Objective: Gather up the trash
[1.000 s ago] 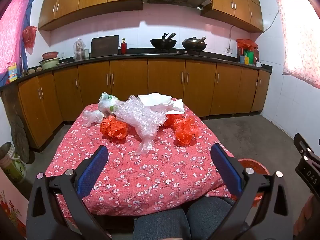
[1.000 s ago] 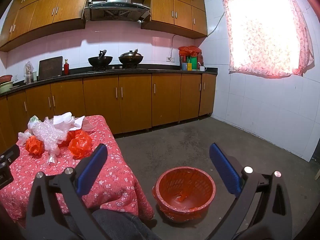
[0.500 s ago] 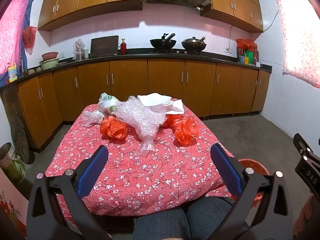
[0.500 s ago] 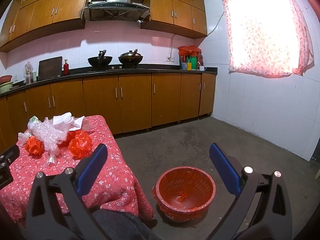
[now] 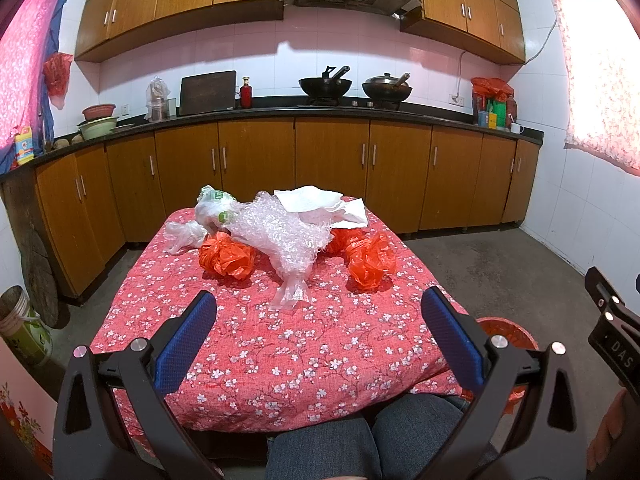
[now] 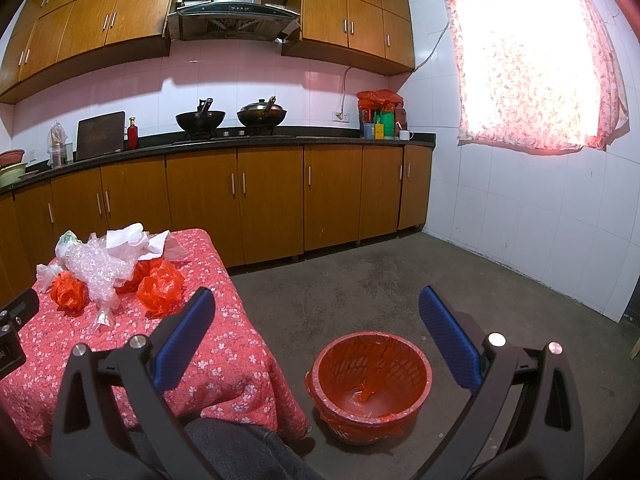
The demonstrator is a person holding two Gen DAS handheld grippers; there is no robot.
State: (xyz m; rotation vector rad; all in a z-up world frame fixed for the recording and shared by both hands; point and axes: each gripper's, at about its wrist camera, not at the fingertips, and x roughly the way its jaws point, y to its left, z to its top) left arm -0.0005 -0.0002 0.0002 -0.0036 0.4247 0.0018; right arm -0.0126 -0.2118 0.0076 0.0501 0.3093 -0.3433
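Trash lies on a table with a red flowered cloth point(image 5: 280, 360): a wad of bubble wrap point(image 5: 284, 240), two crumpled orange bags point(image 5: 228, 258) point(image 5: 370, 258), clear plastic bags point(image 5: 184, 234) and white paper point(image 5: 320, 204). My left gripper point(image 5: 318, 332) is open and empty above the table's near edge, short of the pile. My right gripper point(image 6: 316, 328) is open and empty, held above the floor over an orange bin point(image 6: 370, 380) lined with an orange bag. The pile also shows in the right wrist view, at the left point(image 6: 104, 268).
The bin stands on the concrete floor point(image 6: 360, 280) right of the table; its rim shows in the left wrist view point(image 5: 504, 330). Wooden cabinets point(image 5: 332, 168) and a dark counter run along the back wall. My knees point(image 5: 360, 440) are under the table's near edge.
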